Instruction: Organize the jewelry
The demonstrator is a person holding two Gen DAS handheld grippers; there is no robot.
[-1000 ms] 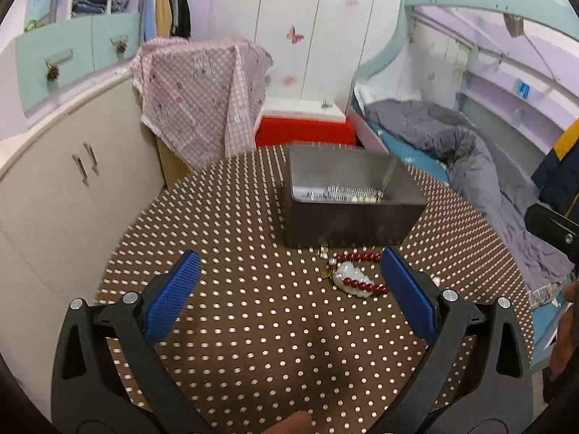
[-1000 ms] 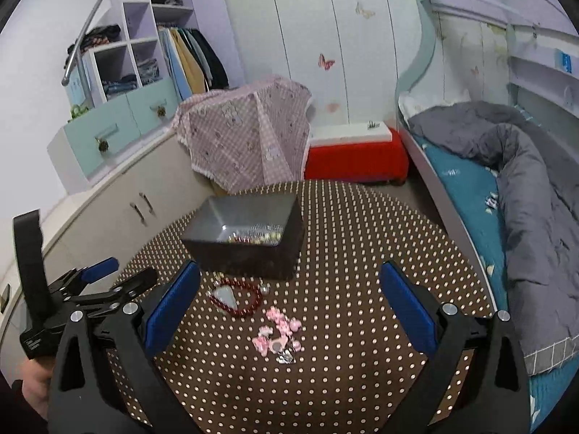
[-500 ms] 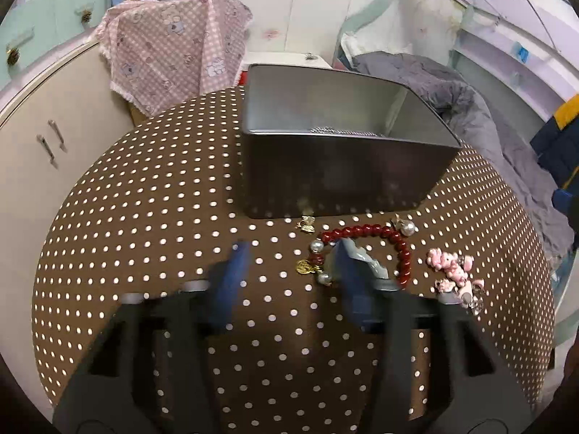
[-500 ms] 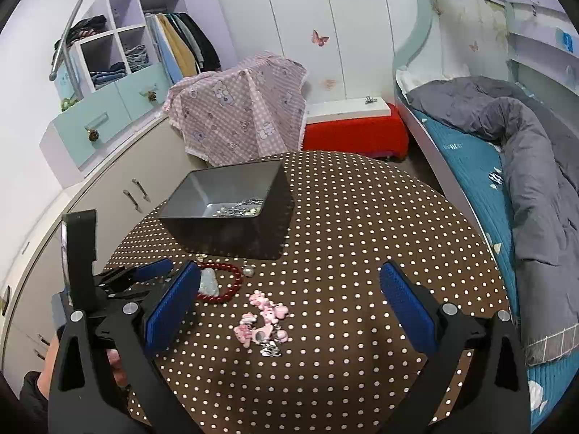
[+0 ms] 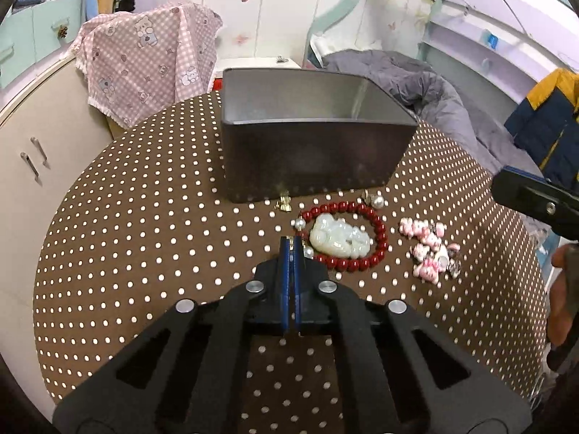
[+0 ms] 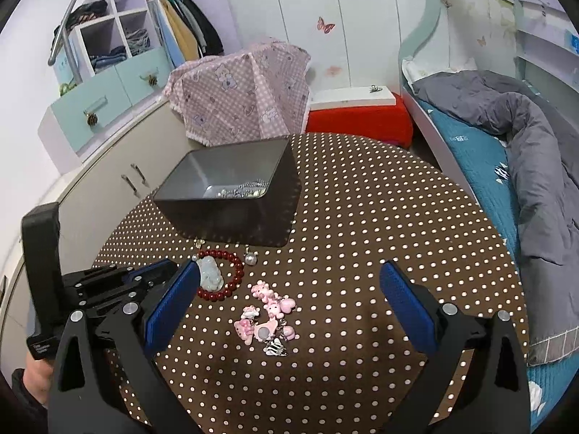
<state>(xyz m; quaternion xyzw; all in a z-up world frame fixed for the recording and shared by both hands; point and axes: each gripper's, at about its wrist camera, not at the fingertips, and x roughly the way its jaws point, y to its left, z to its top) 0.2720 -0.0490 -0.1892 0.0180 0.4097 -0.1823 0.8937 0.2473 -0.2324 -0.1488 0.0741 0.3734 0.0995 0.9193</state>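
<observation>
A dark metal box [image 5: 311,144] stands on the brown dotted round table [image 5: 152,238]; the right wrist view shows jewelry lying inside the box [image 6: 231,184]. In front of it lie a red bead bracelet [image 5: 380,231] with a white jade pendant [image 5: 338,240], small pearl and gold earrings [image 5: 284,205] and a pink charm bracelet [image 5: 430,249]. My left gripper [image 5: 291,240] is shut, its tips at the bracelet's left edge by a small pearl piece; whether it pinches anything I cannot tell. My right gripper [image 6: 289,300] is open above the pink charms [image 6: 267,322].
A pink checked cloth [image 5: 144,58] hangs over furniture behind the table. Beige cabinets [image 5: 32,152] stand at left, a red and white box [image 6: 358,115] behind, and a bed with a grey duvet [image 6: 524,137] at right.
My left gripper moved forward and down to the red bracelet and closed from wide open to shut. The right gripper drew a little closer to the table and stayed open.
</observation>
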